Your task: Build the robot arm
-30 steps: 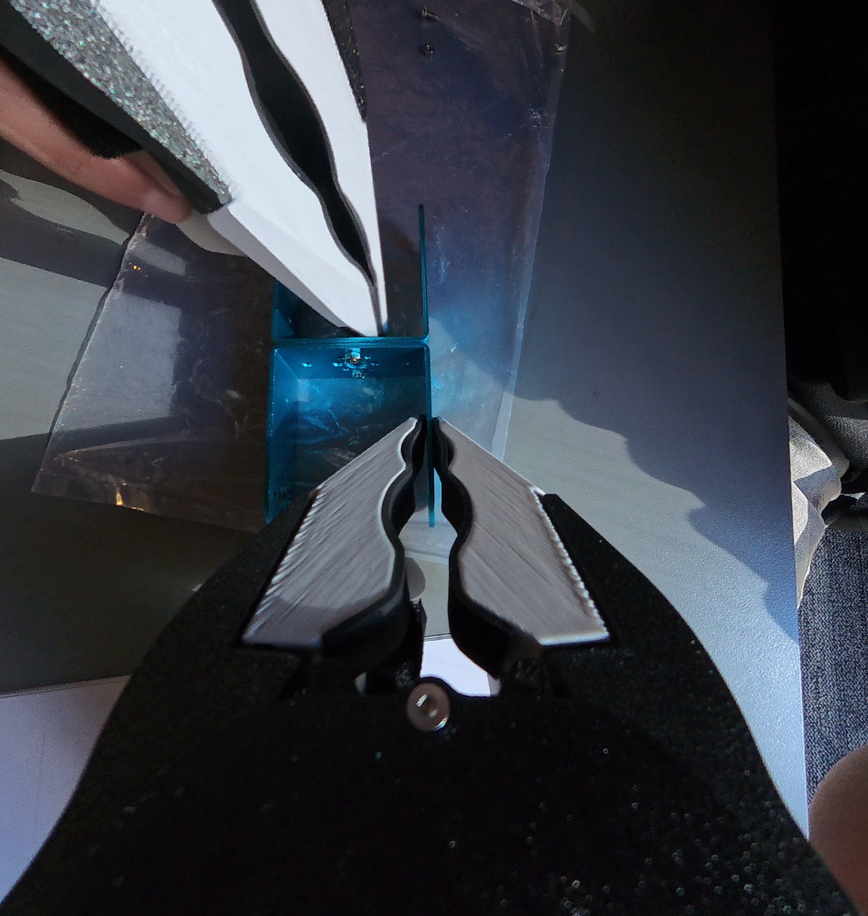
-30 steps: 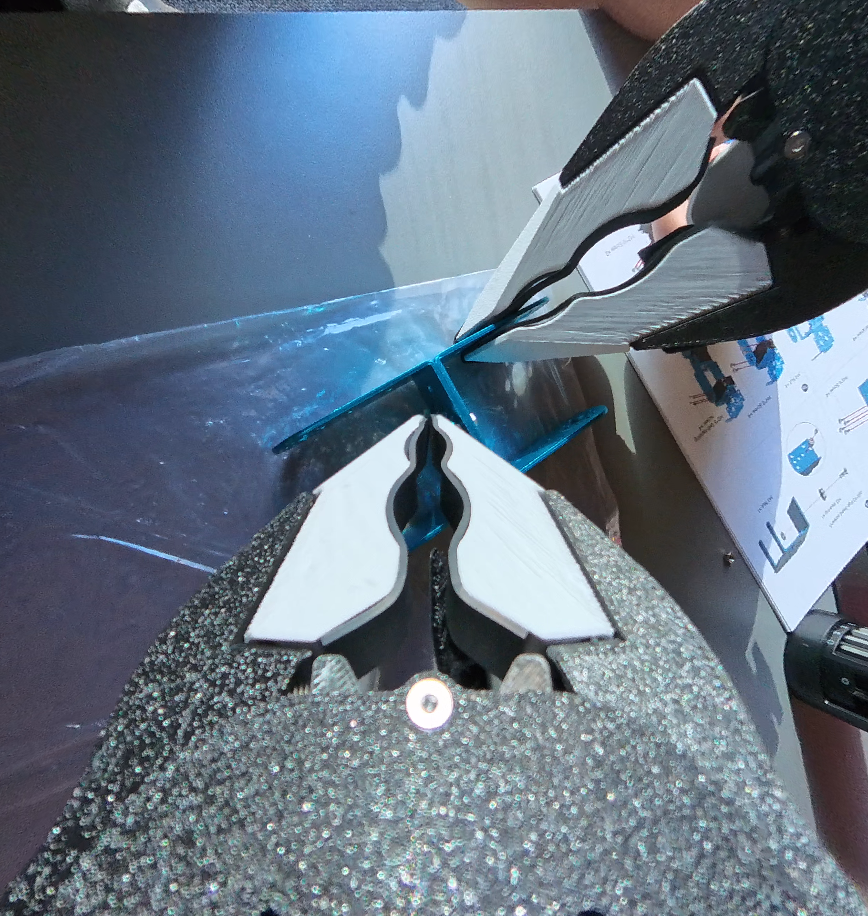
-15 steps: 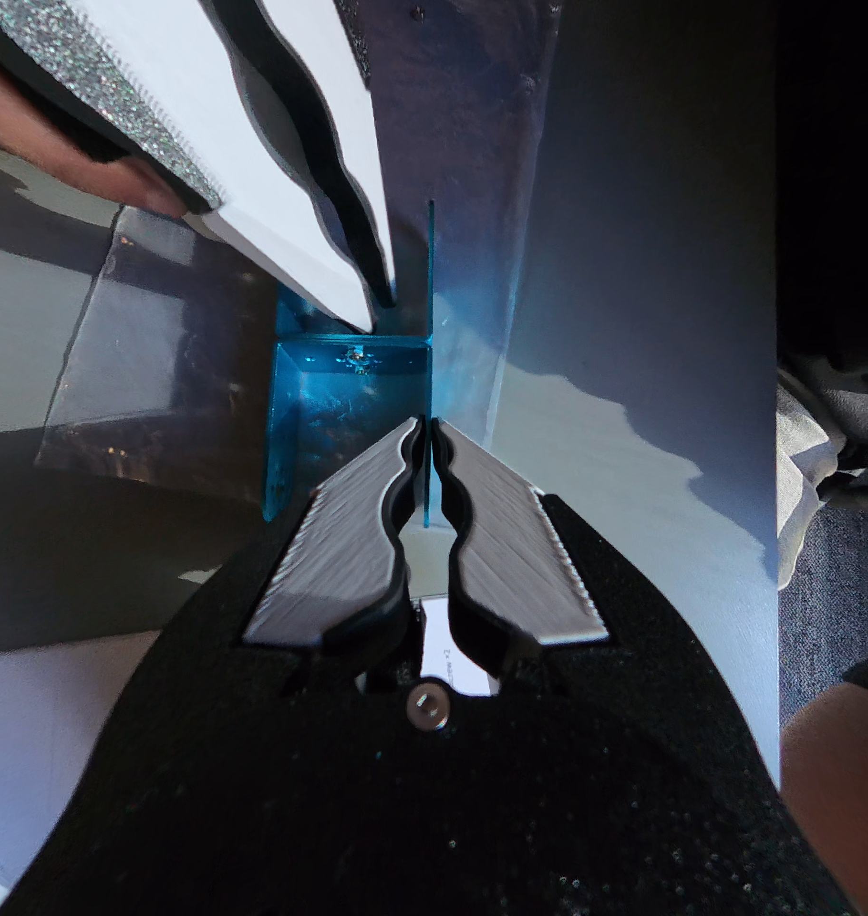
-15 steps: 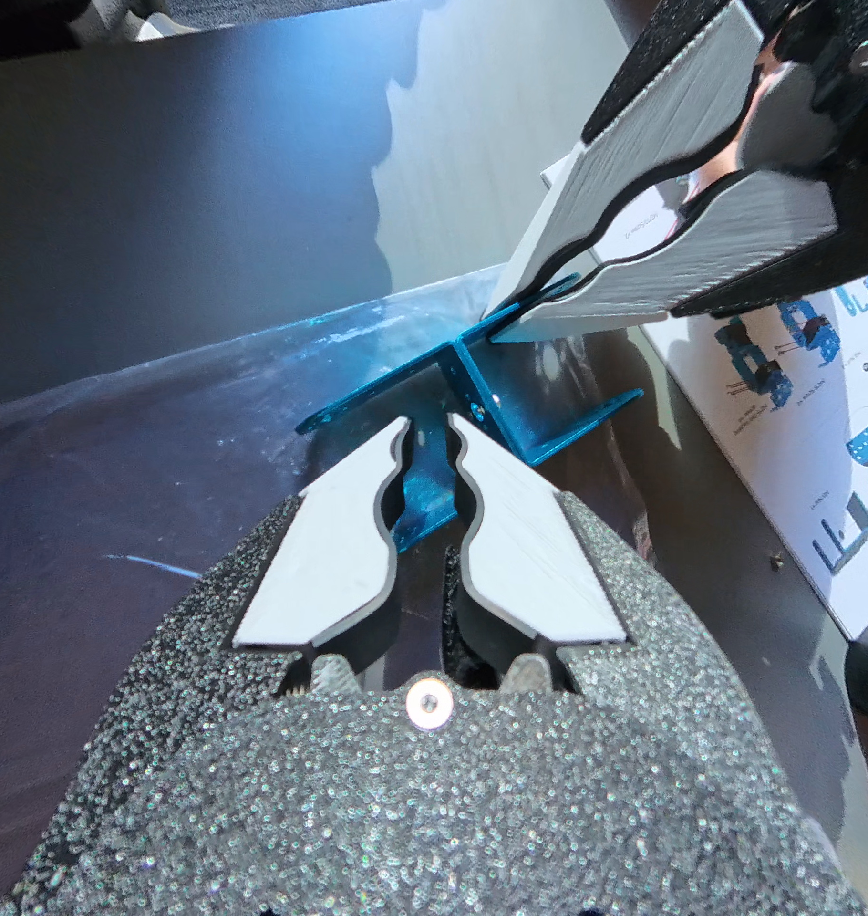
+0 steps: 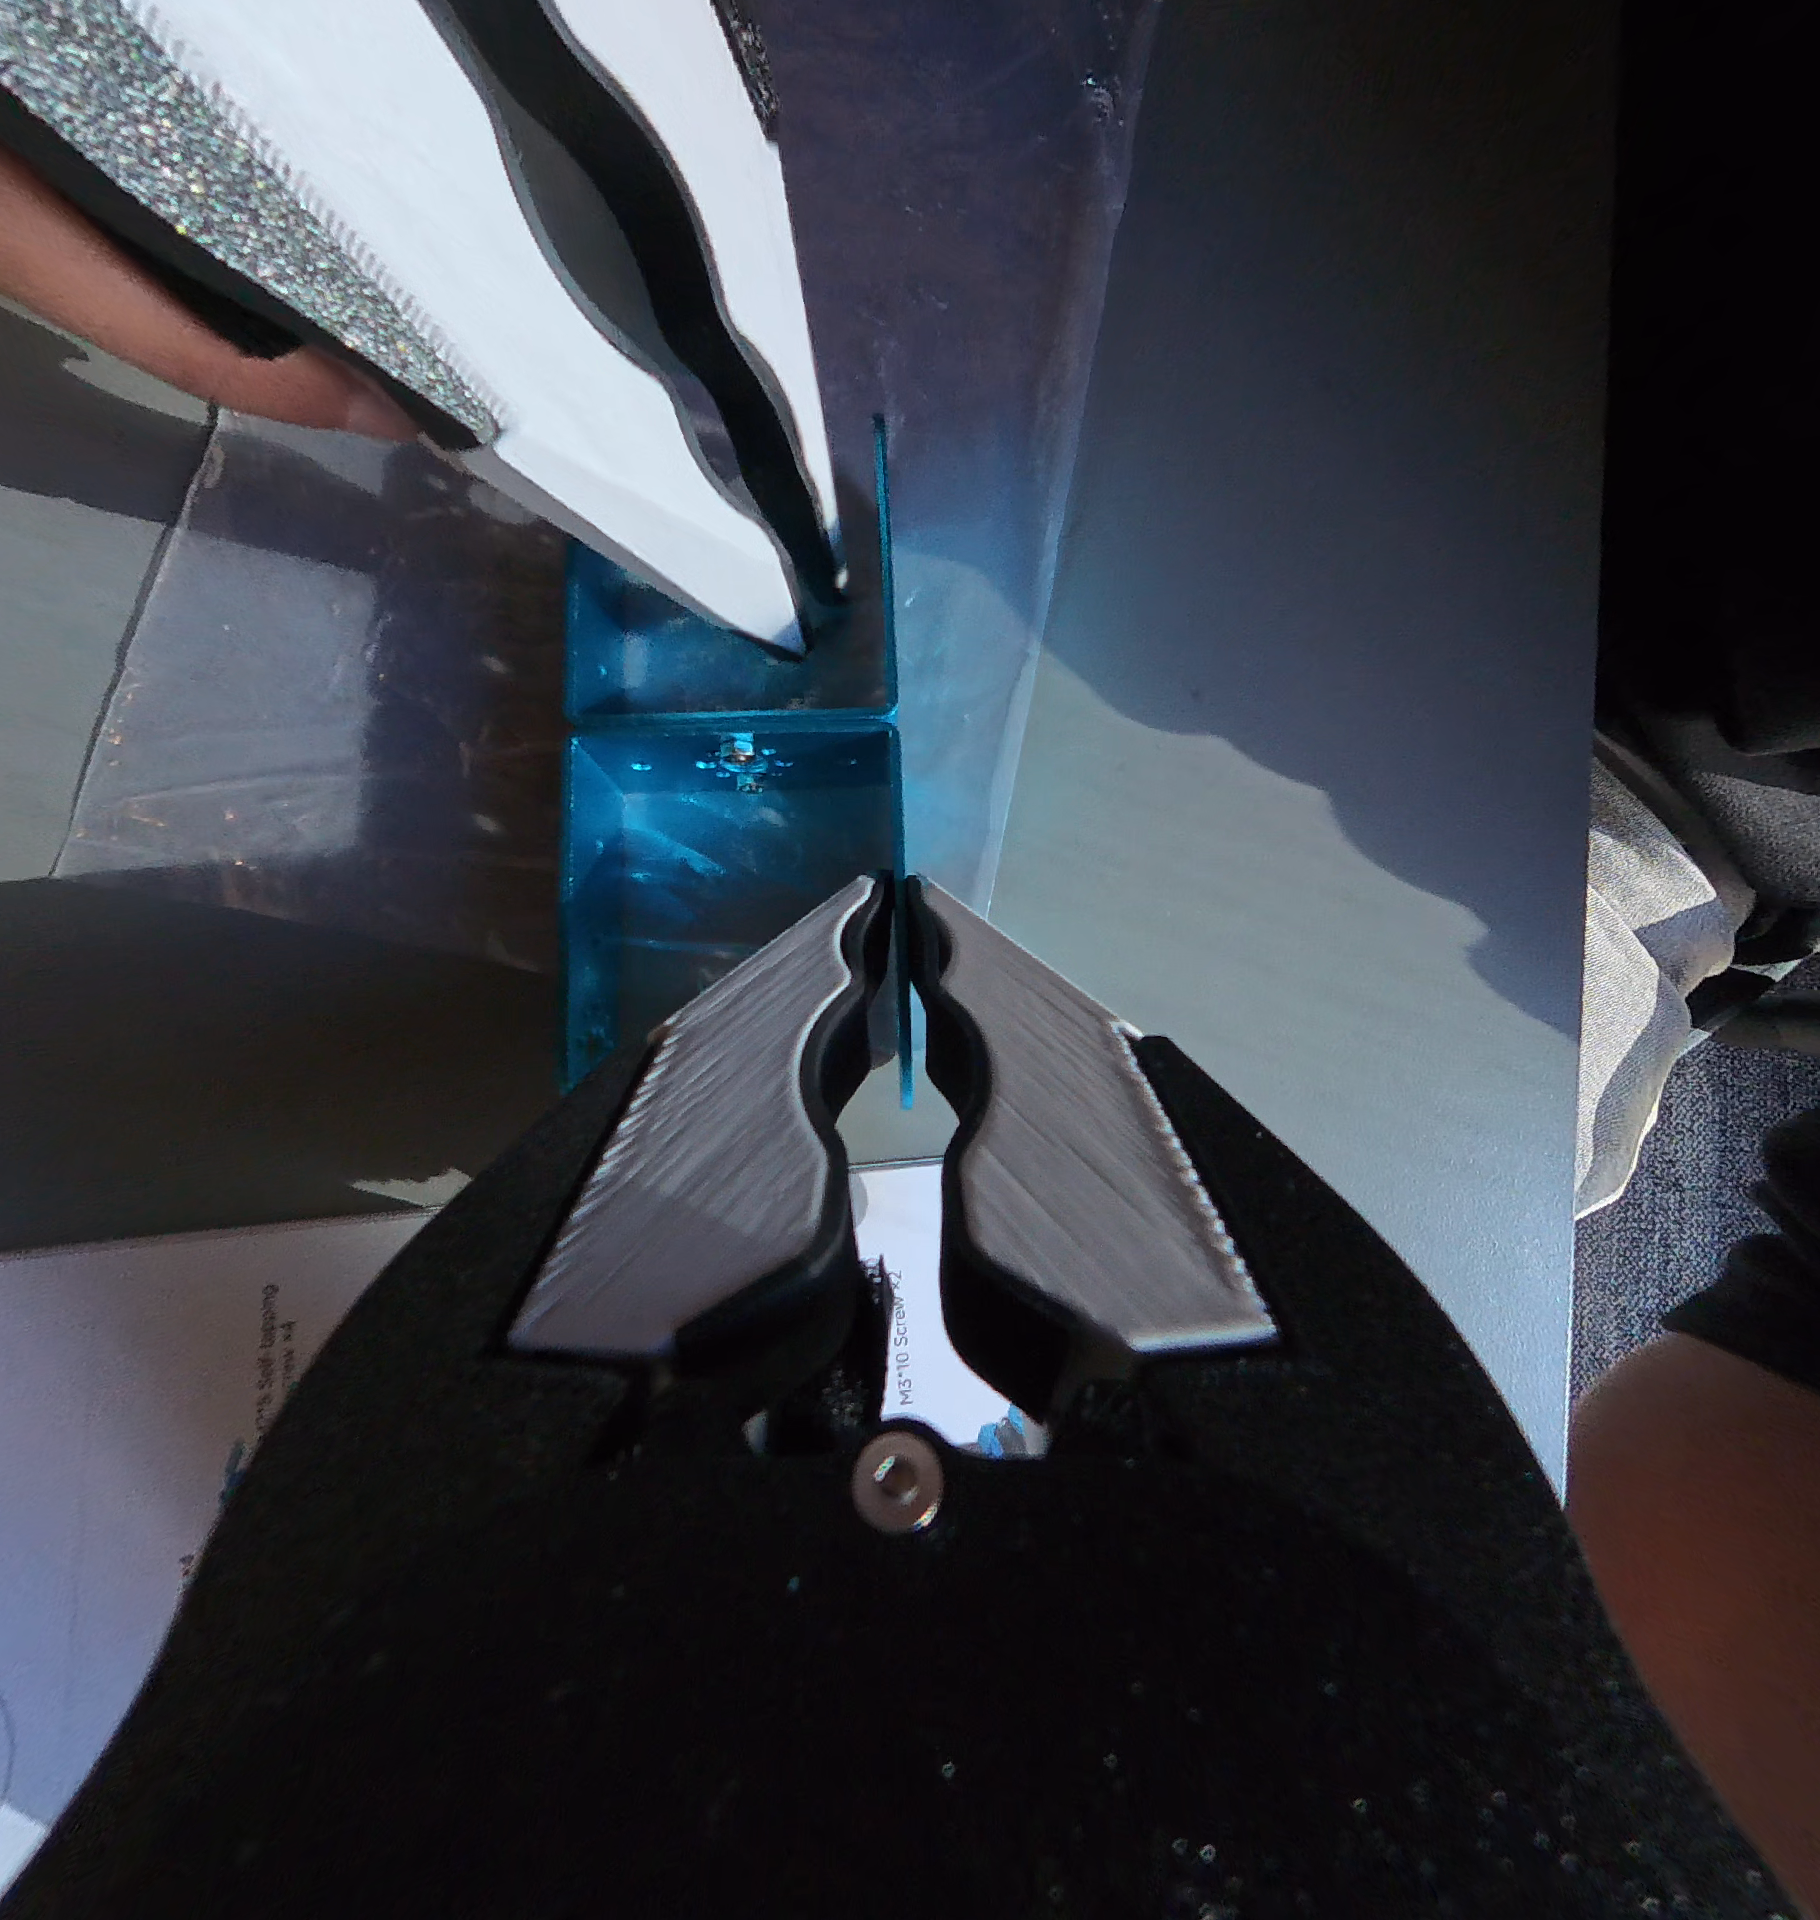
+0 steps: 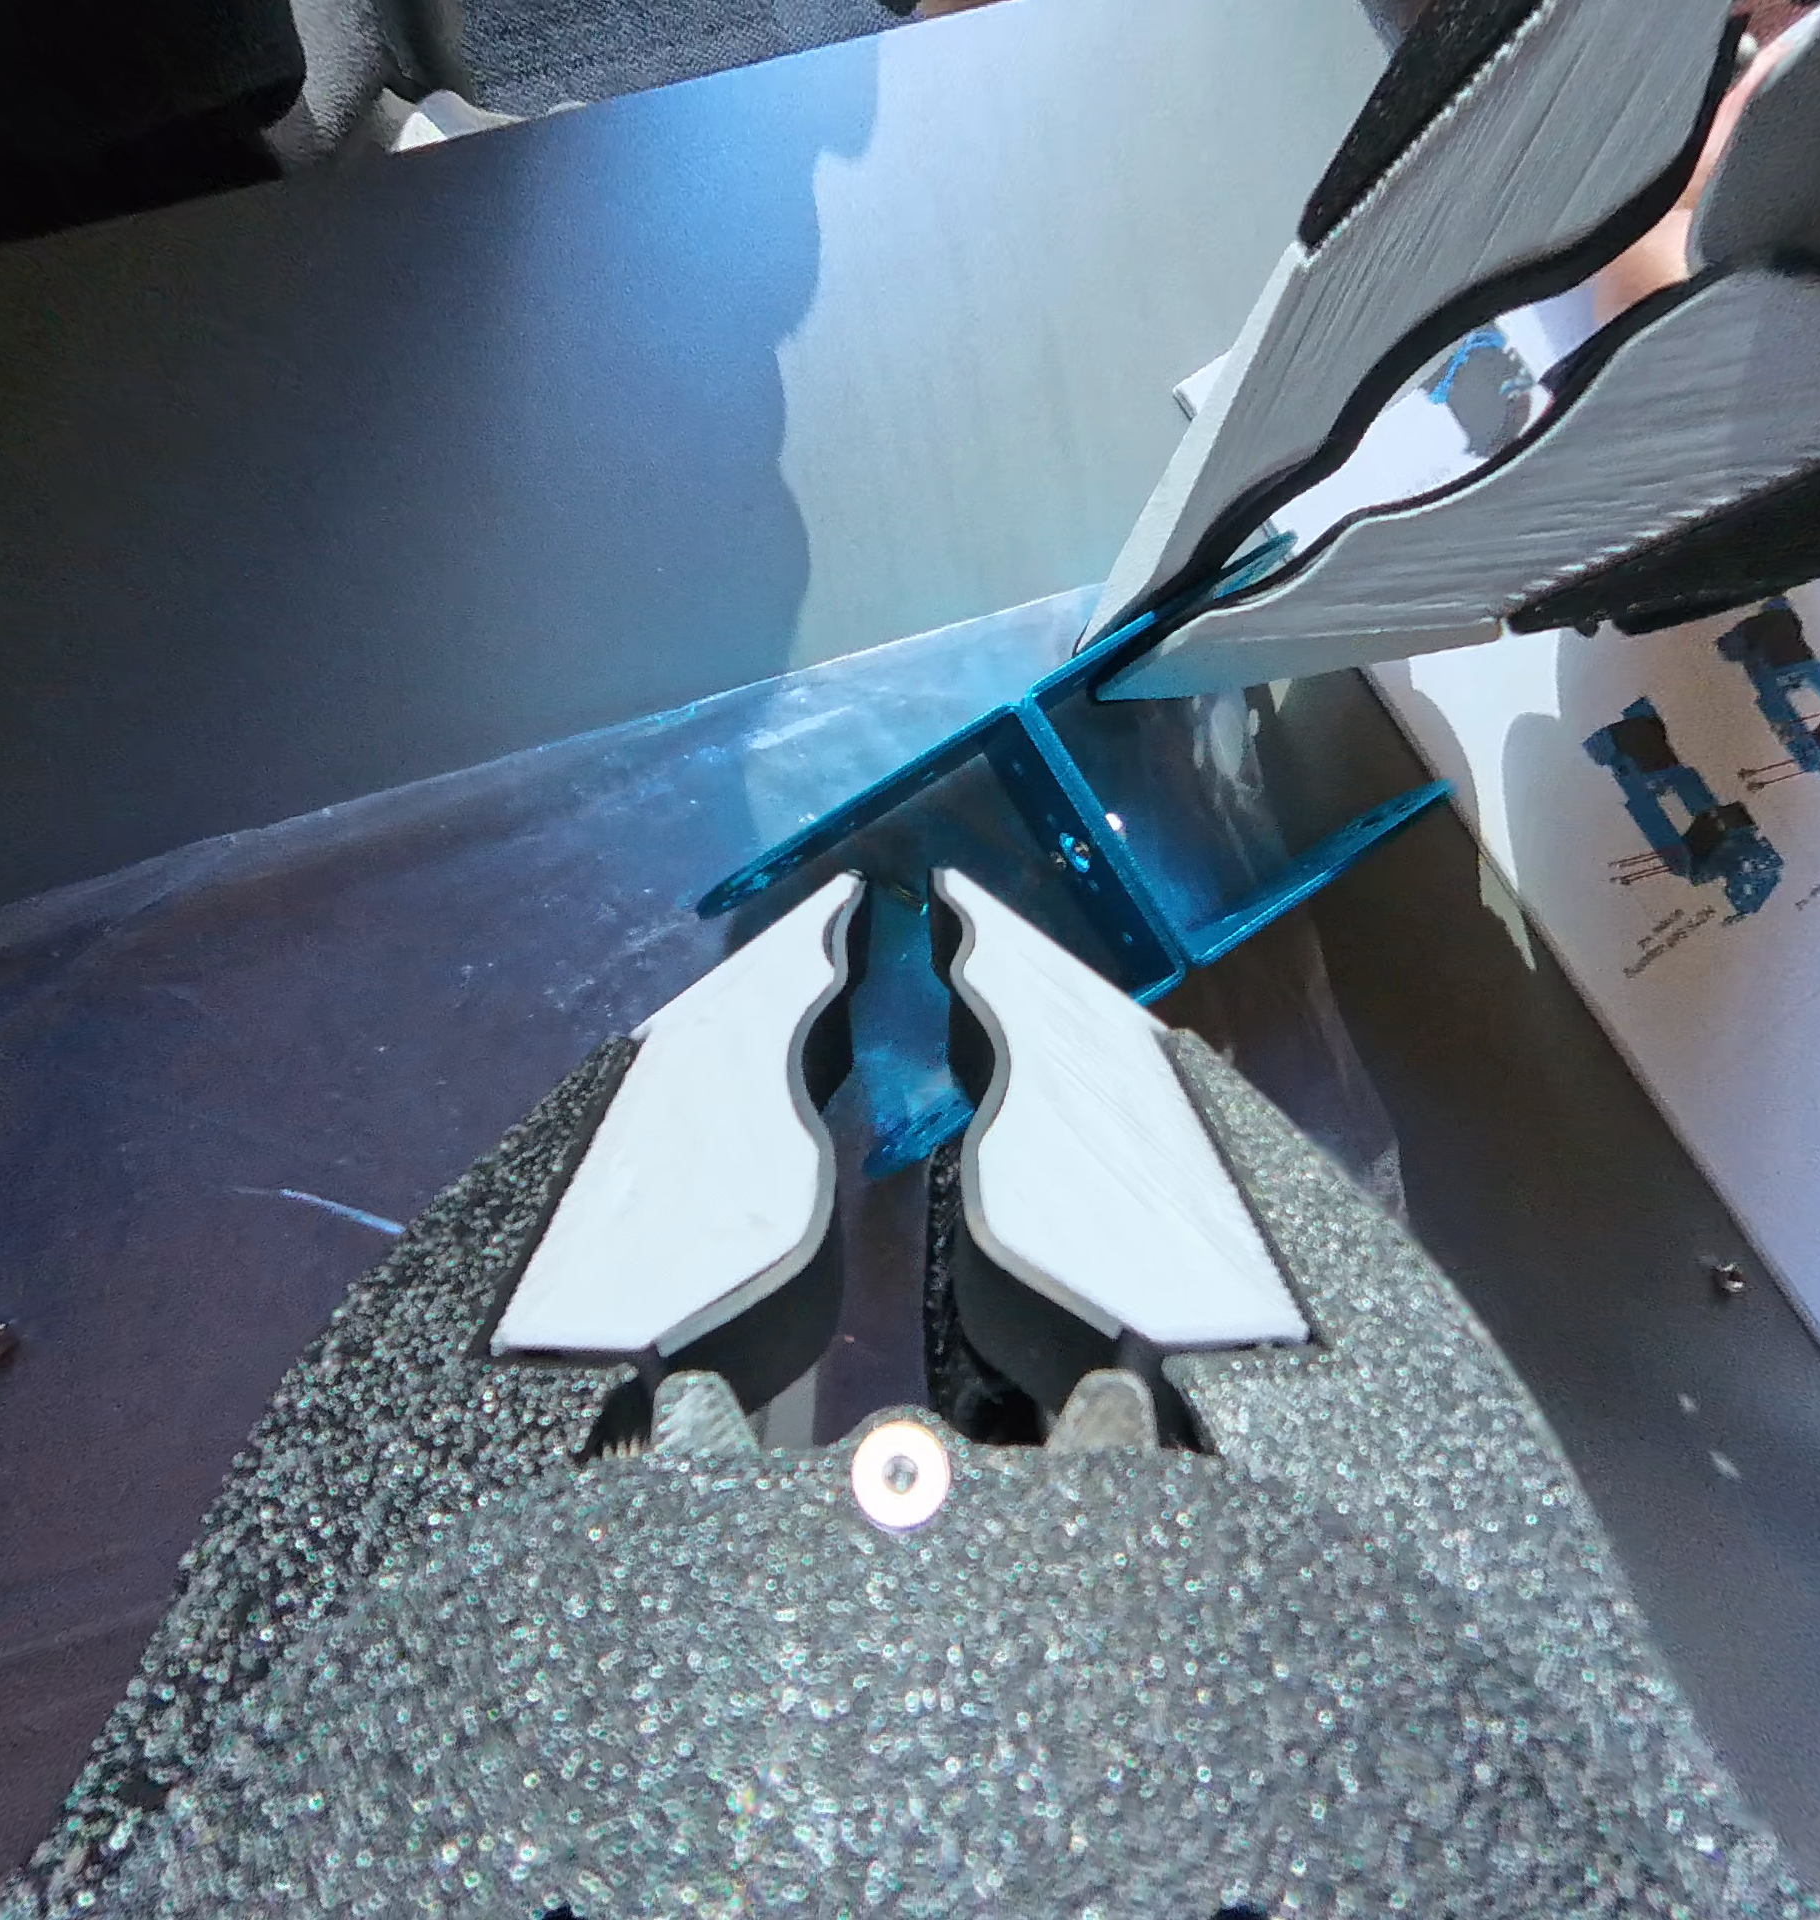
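L claw (image 5: 898, 883) is pinching shut on the thin edge-on wall of the blue bracket (image 5: 729, 831), tips meeting on the metal w/ no gap showing. R claw (image 6: 895, 883) is sitting a little open, w/ another flat arm of the same bracket running between its fingers. Daylight shows on both sides, so it's straddling, not clamping.

The bracket looks like two U-shaped pcs set back to back. A small nut (image 5: 737, 750) is showing at the middle of the joined walls. It's hanging just over a clear plastic sheet (image 6: 470, 883) lying on the grey bench (image 6: 470, 416). I can't tell if any corner is touching down. A finger (image 5: 158, 343) is showing behind the R claw's body.

Handling, as a judgement: thin painted metal is prob. slippery and will pivot in a one-edge pinch. So the L claw's hold is best taken deep and square on the flat, not at the tip. The R claw should be centring on its arm before taking any load, so the two pcs aren't twisting abt the nut.

Writing: a white sheet (image 6: 1716, 935) w/ blue diagrams and small printed captions is lying beside the bracket, partly under the L claw. There's no brand mark on claws or bracket that I can see. A loose screw (image 6: 1725, 1270) is lying on the bench nr the sheet.
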`<state>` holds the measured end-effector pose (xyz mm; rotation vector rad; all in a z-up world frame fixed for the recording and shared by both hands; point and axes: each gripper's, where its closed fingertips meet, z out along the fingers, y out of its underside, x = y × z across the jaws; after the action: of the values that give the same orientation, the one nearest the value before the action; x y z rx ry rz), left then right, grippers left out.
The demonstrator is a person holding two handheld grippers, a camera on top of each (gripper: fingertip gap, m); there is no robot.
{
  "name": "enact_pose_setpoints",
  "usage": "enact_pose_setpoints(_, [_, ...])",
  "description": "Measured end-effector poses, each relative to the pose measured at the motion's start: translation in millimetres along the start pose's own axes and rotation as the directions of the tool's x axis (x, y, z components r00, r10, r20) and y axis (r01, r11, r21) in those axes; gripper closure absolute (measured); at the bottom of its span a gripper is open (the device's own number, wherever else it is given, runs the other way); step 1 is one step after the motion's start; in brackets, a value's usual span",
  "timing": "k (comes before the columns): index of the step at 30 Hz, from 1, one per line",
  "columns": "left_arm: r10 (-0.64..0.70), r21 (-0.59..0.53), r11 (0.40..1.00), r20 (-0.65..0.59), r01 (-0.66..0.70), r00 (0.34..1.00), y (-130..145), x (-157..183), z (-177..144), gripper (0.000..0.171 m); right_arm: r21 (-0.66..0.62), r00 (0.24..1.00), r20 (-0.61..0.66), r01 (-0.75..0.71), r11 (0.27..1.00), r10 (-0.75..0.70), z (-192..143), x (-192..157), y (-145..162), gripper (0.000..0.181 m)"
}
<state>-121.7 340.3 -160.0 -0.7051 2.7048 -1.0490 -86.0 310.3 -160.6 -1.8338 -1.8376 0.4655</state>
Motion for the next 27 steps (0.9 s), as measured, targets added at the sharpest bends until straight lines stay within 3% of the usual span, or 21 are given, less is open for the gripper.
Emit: enact_pose_setpoints(27, [-0.001,0.008,1.000,-0.007,0.001,1.000,-1.6,2.0,1.6,0.171,-0.008,0.997,0.061,-0.055,0.998,0.056,-5.7,-9.3,8.4,0.178])
